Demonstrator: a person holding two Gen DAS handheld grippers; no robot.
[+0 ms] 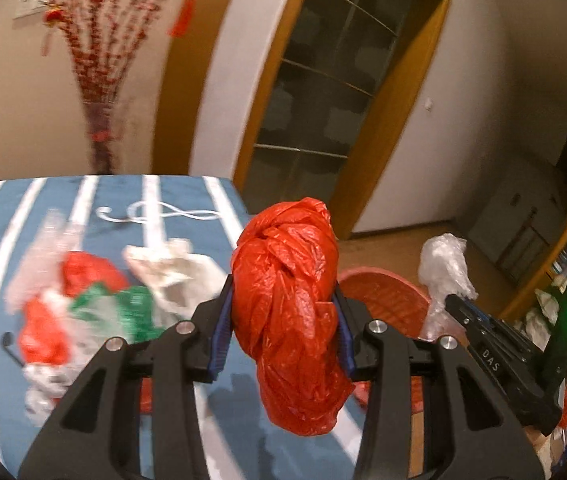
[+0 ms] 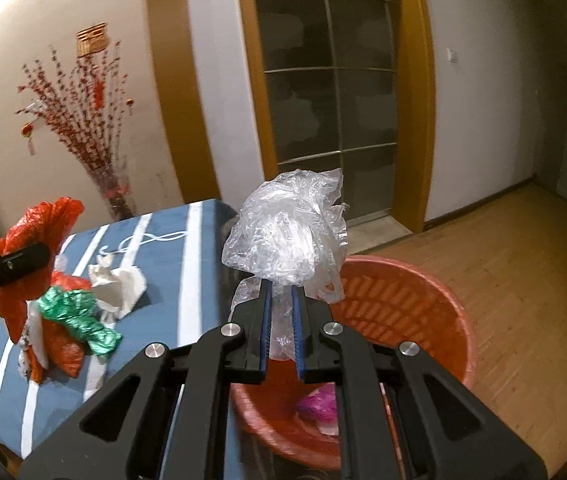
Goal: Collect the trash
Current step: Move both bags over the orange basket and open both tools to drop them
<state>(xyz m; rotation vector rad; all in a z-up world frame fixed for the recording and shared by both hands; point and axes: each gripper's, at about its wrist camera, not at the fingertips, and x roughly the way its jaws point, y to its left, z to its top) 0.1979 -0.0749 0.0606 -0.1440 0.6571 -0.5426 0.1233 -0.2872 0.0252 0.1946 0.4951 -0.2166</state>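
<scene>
My left gripper is shut on a knotted red plastic bag, held above the right edge of the blue striped table. My right gripper is shut on a crumpled clear plastic bag, over the rim of the red basket on the floor. The basket also appears in the left wrist view, with the right gripper and its clear bag above it. In the right wrist view, the left gripper with the red bag is at far left.
On the table lie a white crumpled paper, green foil and another red bag. A pink scrap lies in the basket. A vase of red branches and a glass door stand behind; the wooden floor stretches right.
</scene>
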